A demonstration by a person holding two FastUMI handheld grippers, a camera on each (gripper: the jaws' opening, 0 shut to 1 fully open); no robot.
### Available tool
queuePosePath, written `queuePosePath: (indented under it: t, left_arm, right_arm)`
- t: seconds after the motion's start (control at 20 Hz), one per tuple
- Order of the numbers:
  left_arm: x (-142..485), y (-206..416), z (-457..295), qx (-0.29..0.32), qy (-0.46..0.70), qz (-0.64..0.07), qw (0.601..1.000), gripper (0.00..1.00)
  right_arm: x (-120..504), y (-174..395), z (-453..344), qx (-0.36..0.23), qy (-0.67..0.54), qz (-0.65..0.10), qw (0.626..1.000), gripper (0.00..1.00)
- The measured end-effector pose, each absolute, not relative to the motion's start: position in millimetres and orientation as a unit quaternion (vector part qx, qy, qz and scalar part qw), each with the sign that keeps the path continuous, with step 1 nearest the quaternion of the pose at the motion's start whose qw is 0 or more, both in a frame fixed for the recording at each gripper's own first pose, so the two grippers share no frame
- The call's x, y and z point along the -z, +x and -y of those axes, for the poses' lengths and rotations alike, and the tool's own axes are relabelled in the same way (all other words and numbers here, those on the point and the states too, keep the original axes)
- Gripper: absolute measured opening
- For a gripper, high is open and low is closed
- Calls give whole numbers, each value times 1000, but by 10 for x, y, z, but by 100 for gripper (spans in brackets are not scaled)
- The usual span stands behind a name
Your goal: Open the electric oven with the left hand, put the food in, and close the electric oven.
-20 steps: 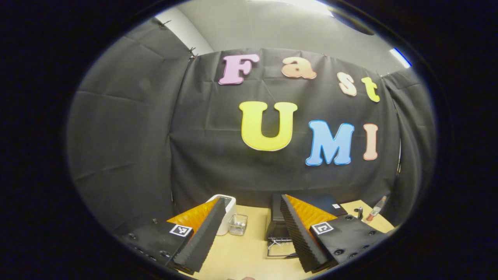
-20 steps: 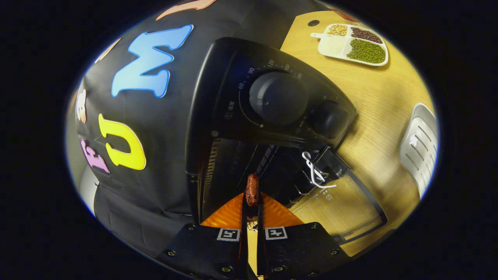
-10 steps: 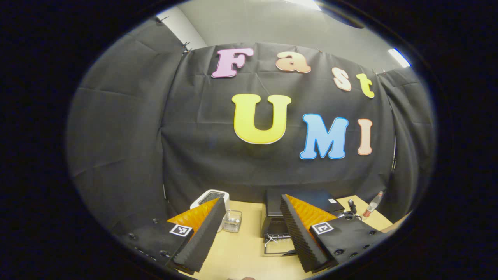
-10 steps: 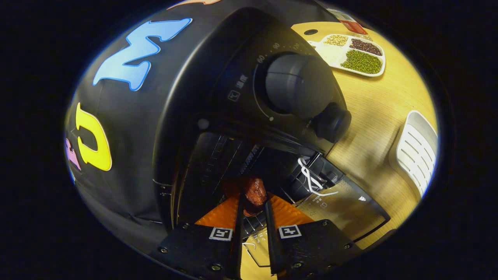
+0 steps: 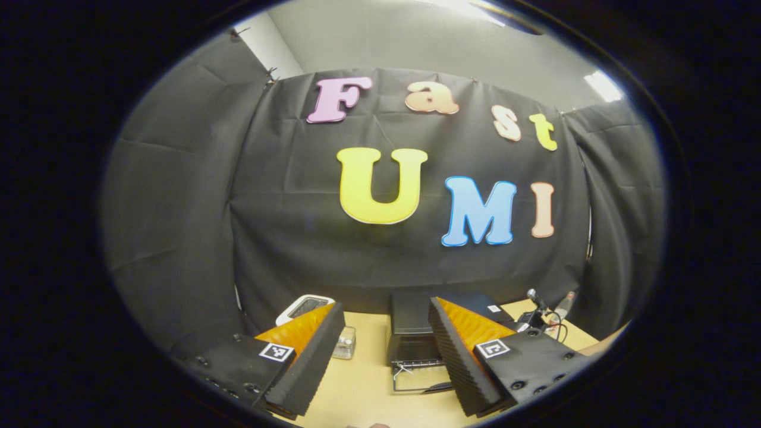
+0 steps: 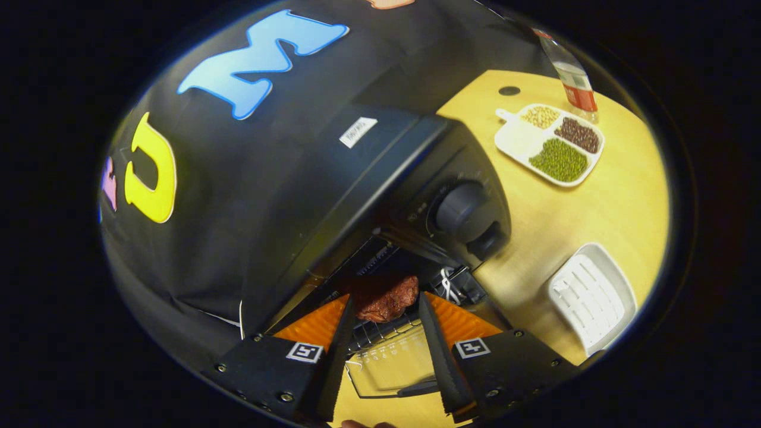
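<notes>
While black boxy electric oven (image 6: 380, 196) is standing open, right gripper (image 6: 385, 309) fingers are parting, reddish-brown meat piece (image 6: 385, 299) lying loose at 12 o'clock; left gripper (image 5: 385, 333) is gaping wide, holding nothing.

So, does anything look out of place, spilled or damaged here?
Nothing stands out. The oven stands with its door folded down, and the food lies on the rack just inside. The divided tray of beans sits tidy on the table, nothing spilled.
</notes>
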State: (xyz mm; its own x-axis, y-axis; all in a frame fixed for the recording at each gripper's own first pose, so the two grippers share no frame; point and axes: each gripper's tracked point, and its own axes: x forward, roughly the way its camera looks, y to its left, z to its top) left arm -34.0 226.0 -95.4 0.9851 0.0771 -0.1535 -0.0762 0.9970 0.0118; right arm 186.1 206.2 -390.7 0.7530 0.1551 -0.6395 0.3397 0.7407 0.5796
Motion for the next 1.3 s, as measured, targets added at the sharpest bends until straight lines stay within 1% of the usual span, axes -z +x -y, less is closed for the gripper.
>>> queuePosePath:
  t: [0.15, 0.3, 0.45, 0.6, 0.75, 0.85, 0.9, 1.1, 1.2, 1.25, 1.3]
  left_arm:
    - [983, -257, -2098, -24, -3, -73, 997, 100]
    - [986, -193, -1940, -12, -5, -72, 997, 100]
    - [979, -140, -1786, -1, 0, -70, 998, 100]
    - [952, -93, -1633, 8, 5, -67, 998, 100]
    - [810, -66, -1499, 6, 5, -51, 999, 100]
    - [629, -56, -1370, 9, 16, -29, 999, 91]
    - [549, -45, -1300, 11, 24, -19, 999, 100]
    - [386, 45, -960, 32, 44, -2, 999, 100]
    - [395, 90, -828, 39, 42, -2, 998, 100]
    - [413, 98, -793, 41, 40, -4, 998, 100]
    - [446, 109, -759, 42, 40, -8, 998, 100]
  right_arm:
    - [3652, 1658, -1943, 27, 280, -334, 900, 66]
    - [3323, 1463, -1798, 3, 185, -298, 936, 66]
    - [2873, 1242, -1643, -11, 114, -252, 961, 66]
    - [2206, 1065, -1470, -16, 47, -167, 985, 66]
    - [1592, 884, -1367, -17, 14, -101, 995, 66]
    - [1206, 782, -1303, -14, 10, -63, 998, 66]
    - [1063, 769, -1252, -11, 7, -49, 999, 66]
    - [555, 609, -1105, 14, -15, -12, 1000, 66]
    - [408, 539, -1036, 22, -23, 9, 999, 78]
    - [336, 512, -1011, 24, -25, 19, 999, 87]
    - [348, 485, -988, 27, -24, 26, 999, 87]
